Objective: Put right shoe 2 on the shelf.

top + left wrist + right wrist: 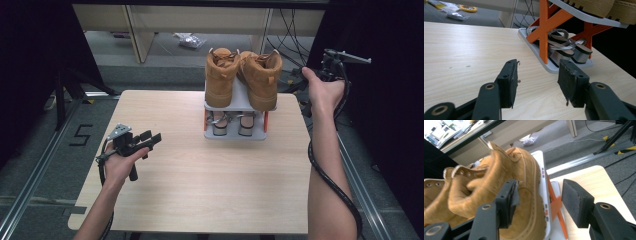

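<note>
Here, tan suede boots (244,76) with laces sit atop a grey rack (235,132); right gripper (540,195), jaws open and empty, hovers at their three o'clock.

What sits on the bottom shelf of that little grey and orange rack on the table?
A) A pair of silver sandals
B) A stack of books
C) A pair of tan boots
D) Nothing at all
A: the silver sandals lie side by side on the bottom shelf of the rack, while the tan boots stand on the shelf above them.
</note>
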Motion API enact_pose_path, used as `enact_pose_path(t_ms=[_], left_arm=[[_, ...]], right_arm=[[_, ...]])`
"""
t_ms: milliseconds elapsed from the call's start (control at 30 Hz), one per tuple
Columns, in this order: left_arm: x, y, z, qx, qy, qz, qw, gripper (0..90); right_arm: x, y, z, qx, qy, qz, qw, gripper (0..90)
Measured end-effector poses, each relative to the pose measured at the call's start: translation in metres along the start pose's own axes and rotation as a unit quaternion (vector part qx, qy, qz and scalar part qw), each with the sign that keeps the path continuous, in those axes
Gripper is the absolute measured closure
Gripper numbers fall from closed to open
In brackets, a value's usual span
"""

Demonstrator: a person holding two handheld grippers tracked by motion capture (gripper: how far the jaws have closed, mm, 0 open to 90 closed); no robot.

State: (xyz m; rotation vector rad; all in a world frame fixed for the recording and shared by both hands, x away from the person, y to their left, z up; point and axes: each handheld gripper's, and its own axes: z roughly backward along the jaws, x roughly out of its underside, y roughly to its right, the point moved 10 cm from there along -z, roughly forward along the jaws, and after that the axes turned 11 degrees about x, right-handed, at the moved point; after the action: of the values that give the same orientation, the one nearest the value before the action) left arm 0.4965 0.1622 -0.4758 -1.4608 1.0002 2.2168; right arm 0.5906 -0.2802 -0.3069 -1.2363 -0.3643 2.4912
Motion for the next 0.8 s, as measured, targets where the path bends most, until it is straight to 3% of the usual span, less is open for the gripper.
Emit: enact_pose_path(t_ms=[300, 333, 467, 500, 700, 800], left_arm=[[0.001, 0.001, 0.0, -0.002, -0.003, -0.002, 1.0, 49.5], [0.001, 0.001, 0.0, -0.002, -0.003, -0.002, 1.0, 49.5], [0.001, 0.0, 0.0, -0.002, -0.003, -0.003, 1.0, 49.5], [0.001, 0.0, 0.0, -0.002, -0.003, -0.002, 1.0, 49.5], [0.001, 0.0, 0.0, -0.003, -0.004, -0.003, 1.0, 49.4], [0.002, 0.0, 0.0, -0.003, -0.005, -0.003, 1.0, 49.4]], right_arm=[[0.02, 0.021, -0.005, 0.011, -0.008, 0.014, 0.9998, 47.3], [0.022, 0.022, -0.005, 0.009, -0.014, 0.003, 0.9999, 47.3], [0.032, 0.031, -0.008, 0.014, -0.016, 0.015, 0.9997, 47.3], [0.035, 0.031, -0.008, 0.013, -0.021, 0.006, 0.9997, 47.3], [0.055, 0.044, -0.014, 0.019, -0.035, 0.005, 0.9992, 47.3], [0.062, 0.051, -0.017, 0.022, -0.034, 0.022, 0.9989, 47.4]])
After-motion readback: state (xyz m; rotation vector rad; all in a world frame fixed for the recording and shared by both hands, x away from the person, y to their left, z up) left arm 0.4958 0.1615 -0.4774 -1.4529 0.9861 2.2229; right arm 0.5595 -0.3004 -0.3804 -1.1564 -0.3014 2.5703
